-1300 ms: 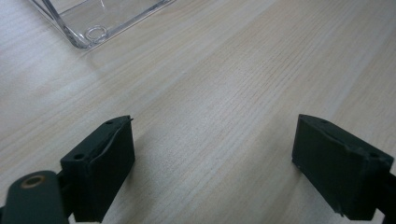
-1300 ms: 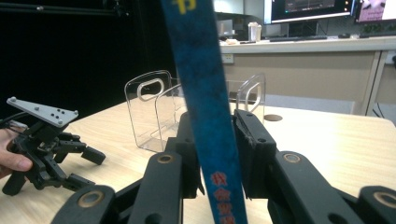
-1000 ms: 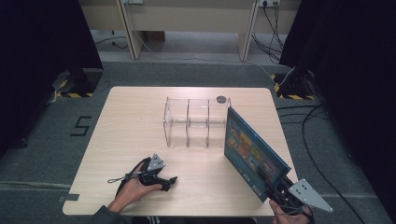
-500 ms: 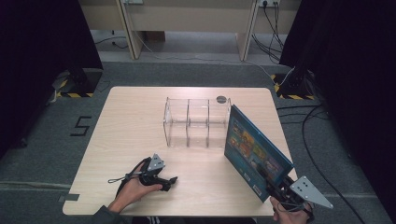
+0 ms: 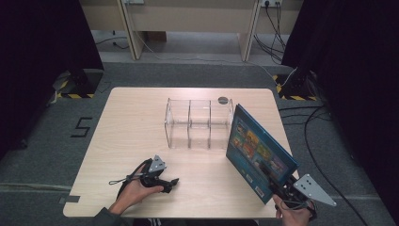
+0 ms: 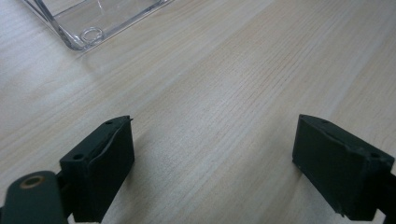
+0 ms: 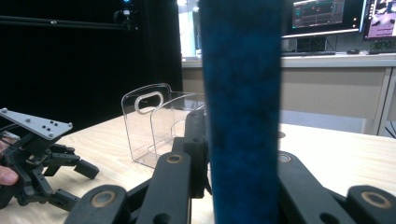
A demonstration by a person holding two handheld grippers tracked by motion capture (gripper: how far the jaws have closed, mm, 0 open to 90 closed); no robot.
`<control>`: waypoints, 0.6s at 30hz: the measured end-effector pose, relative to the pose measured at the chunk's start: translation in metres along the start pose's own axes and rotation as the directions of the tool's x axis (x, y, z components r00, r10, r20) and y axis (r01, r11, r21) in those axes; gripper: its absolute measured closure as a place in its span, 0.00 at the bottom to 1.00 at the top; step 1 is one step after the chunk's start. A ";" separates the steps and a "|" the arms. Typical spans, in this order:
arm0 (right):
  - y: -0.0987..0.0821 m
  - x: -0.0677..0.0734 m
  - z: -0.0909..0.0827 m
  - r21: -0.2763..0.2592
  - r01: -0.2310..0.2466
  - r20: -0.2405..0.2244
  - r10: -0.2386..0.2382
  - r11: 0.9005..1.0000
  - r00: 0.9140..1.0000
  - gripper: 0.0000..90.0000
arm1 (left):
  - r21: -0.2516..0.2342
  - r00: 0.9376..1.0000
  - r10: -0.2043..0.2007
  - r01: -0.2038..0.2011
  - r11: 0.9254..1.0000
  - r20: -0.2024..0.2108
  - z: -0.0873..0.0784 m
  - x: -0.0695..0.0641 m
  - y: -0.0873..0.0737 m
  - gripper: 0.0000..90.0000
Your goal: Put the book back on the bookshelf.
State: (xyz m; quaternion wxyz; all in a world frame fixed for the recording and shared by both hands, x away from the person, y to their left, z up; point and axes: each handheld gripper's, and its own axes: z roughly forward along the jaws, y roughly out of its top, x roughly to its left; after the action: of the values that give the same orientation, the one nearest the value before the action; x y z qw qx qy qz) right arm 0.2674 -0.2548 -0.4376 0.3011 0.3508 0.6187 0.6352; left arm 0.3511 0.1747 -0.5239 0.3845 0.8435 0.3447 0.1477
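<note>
blue book pinched upright at the table's four o'clock corner

the right gripper [image 5: 277,184] — jaws just closing — clamps the blue book [image 5: 258,151], its printed cover clear from the high view, while the right gripper view gives its dark spine [image 7: 243,112] edge-on before the clear organizer [image 7: 154,126]. the left gripper [image 5: 164,181] rests at seven o'clock on the table [image 5: 131,117], jaws spread over bare wood in its own view.
</note>
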 end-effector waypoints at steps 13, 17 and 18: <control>0.001 -0.006 0.003 -0.008 -0.027 -0.001 0.027 1.000 1.000 0.88 | -0.001 1.000 0.000 0.000 1.000 0.000 0.000 0.000 0.000 0.13; 0.001 -0.006 0.005 -0.007 -0.038 -0.011 0.038 0.999 0.999 0.88 | -0.001 1.000 0.000 0.000 1.000 0.001 0.000 0.000 0.000 0.13; 0.001 -0.006 0.005 -0.005 -0.041 -0.014 0.041 0.999 0.999 0.88 | -0.001 1.000 0.000 0.000 1.000 0.001 0.000 0.000 0.000 0.13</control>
State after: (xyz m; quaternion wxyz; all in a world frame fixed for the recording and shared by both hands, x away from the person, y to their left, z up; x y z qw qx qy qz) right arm 0.2753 -0.2564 -0.4371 0.2846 0.3583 0.6117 0.6453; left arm 0.3512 0.1742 -0.5241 0.3851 0.8433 0.3446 0.1476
